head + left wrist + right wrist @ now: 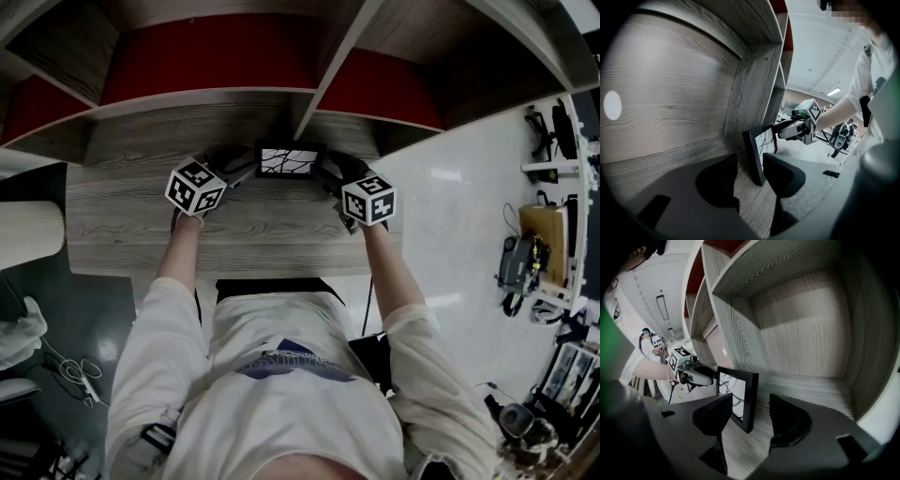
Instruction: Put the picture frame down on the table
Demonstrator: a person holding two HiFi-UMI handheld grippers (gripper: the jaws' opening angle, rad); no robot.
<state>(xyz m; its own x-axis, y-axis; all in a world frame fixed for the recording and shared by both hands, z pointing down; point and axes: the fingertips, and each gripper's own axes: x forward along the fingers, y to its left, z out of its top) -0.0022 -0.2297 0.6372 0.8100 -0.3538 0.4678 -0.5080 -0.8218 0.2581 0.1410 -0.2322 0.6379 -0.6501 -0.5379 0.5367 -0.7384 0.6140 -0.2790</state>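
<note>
White T-shirt (281,375) and two bare forearms fill the near part of the head view as a person reaches over a grey wood-grain table (122,220) with a gripper in each hand. At left, the left gripper (750,154), topped by a black-and-white marker cube (195,186), points at the left end of a black rectangular picture frame (290,159). Its jaws stand wide with that end of the frame between them: bare wood shows between the left jaw and the frame, while the right jaw sits just beside the glass, and neither pad presses on it. At centre, the frame, holding a white print crossed by dark branching lines, stands upright on its lower edge at the far side of the table. It sits below the upright divider of a wood-grain shelf unit (323,84) with red back panels. At right, the right gripper (751,395), under its own marker cube (368,199), points at the frame's right end. Its jaws are also spread wide, with the frame's edge between them and a gap on each side. Farther right lie a pale glossy floor (450,216) and a cluttered rack of dark equipment (539,253).
</note>
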